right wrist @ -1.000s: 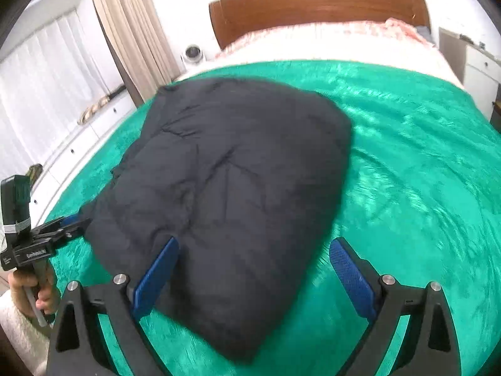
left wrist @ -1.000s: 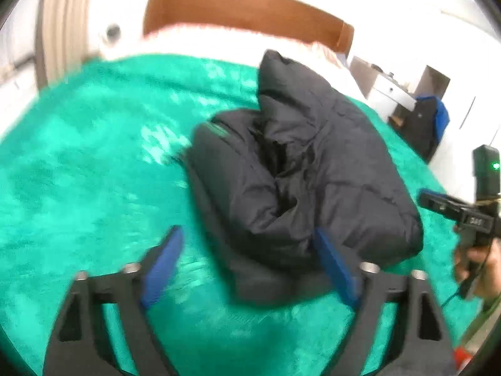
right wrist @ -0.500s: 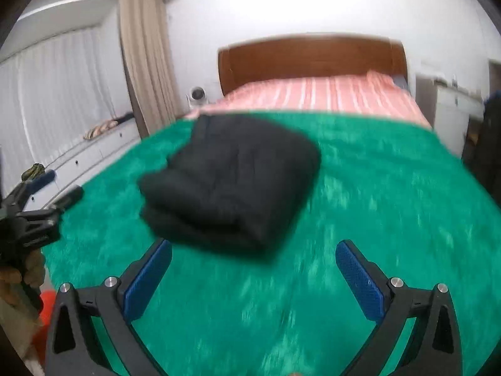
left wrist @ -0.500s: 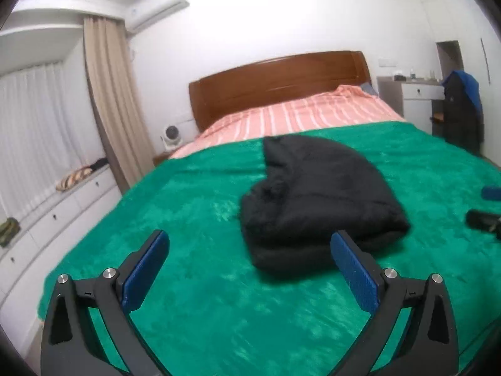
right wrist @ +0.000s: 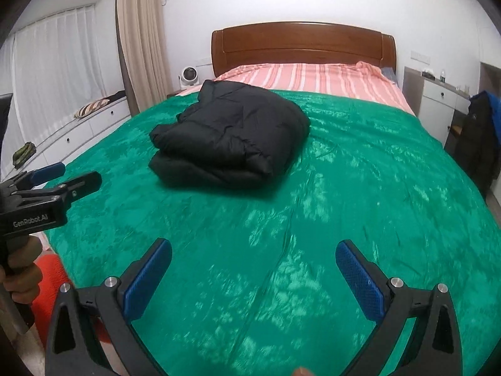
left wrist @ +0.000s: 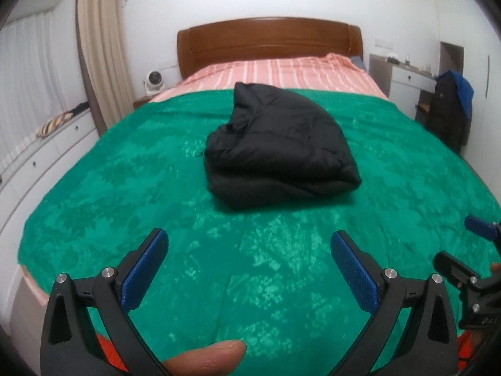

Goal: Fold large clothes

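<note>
A black puffy jacket (left wrist: 281, 144) lies folded into a thick bundle on the green bedspread (left wrist: 125, 188), around the middle of the bed. My left gripper (left wrist: 247, 235) hovers open over the bed's near edge, well short of the jacket, with nothing between its blue pads (left wrist: 144, 269). In the right wrist view the jacket (right wrist: 228, 138) sits up and to the left of my right gripper (right wrist: 253, 244), which is also open and empty above the bedspread (right wrist: 375, 188). The left gripper (right wrist: 47, 181) shows at the left edge there, held by a hand.
A wooden headboard (left wrist: 269, 40) and a striped pink sheet (left wrist: 281, 72) lie beyond the jacket. White drawers (right wrist: 72, 138) and a curtain (right wrist: 141, 37) run along the left. A small fan (right wrist: 188, 75) stands by the bed. A dark coat (right wrist: 479, 138) hangs at the right.
Both grippers have pulled back from the jacket to the bed's near edge and risen a little. The jacket, close under the pads before, now lies free and farther off.
</note>
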